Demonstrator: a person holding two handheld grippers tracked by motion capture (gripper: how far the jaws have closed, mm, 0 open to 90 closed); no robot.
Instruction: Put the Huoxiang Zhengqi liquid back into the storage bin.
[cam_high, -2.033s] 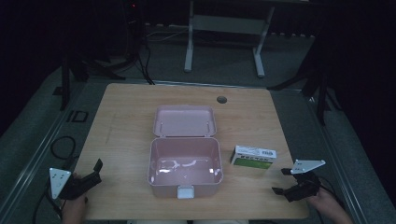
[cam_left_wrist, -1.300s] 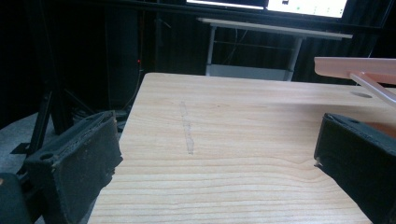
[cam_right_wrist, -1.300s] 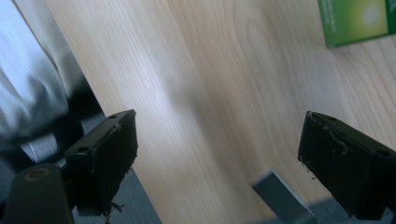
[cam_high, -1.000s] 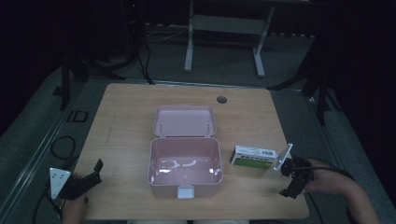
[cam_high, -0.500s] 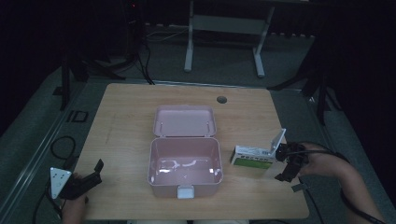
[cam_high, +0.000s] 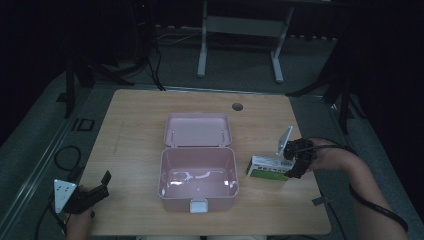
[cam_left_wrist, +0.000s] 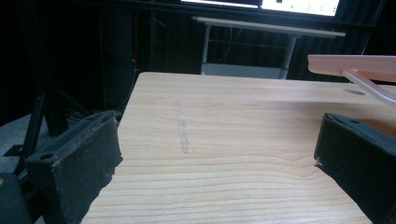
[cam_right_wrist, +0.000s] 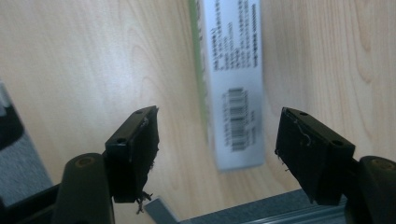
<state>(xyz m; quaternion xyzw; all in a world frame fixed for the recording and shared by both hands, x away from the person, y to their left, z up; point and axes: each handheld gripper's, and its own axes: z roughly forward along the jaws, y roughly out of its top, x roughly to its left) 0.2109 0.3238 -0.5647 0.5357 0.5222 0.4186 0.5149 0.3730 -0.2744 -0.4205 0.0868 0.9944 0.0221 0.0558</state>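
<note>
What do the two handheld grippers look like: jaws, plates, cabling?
Both are black. The left gripper has a pale grey three-cornered plate with small dots on it, and two thick, blocky black jaws with rough padded faces. The right gripper carries a similar pale plate; its jaws are black blocks with small round holes and slightly frayed pad edges. A dark cable trails from it along the forearm. No sleeves are visible.
</note>
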